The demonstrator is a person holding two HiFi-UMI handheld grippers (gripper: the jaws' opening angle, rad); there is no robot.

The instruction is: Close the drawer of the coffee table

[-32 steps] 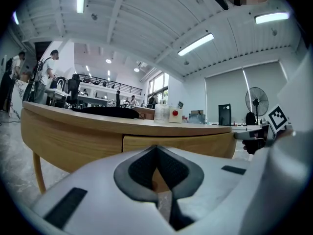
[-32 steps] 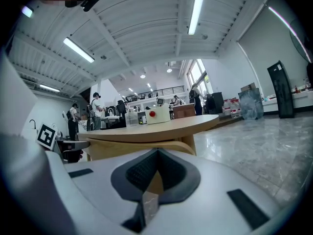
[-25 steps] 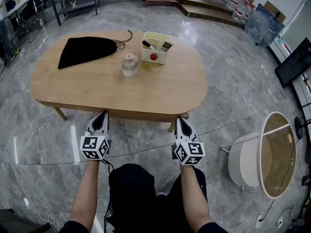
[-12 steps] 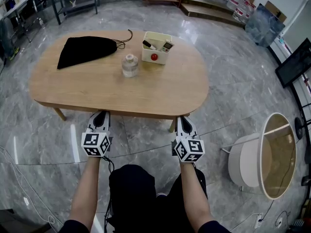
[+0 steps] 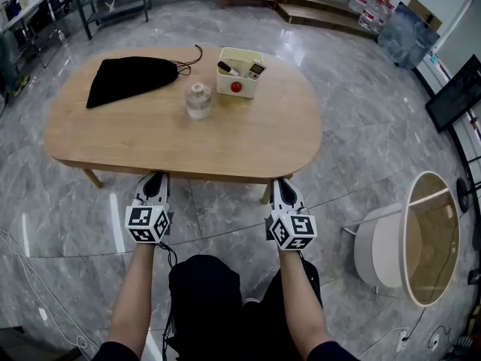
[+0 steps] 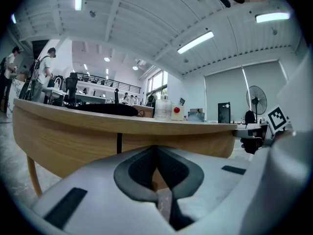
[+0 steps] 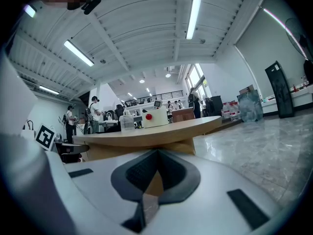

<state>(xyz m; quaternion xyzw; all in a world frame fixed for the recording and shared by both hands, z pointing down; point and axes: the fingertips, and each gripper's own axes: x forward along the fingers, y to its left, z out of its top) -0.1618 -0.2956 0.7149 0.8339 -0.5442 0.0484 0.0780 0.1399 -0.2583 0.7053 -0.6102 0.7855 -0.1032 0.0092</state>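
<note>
black bag [image 5: 130, 80], glass jar [image 5: 199, 101], cream box [image 5: 240, 73]

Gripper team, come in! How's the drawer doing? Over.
Both shut, empty: left gripper, right gripper, at coffee table near edge. Its drawer front looks flush, nothing sticking out. Nothing in the way.

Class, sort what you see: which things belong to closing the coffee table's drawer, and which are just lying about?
For the job: coffee table, left gripper, right gripper.
Lying about, all on the tabletop: black bag, clear jar, cream box.
</note>
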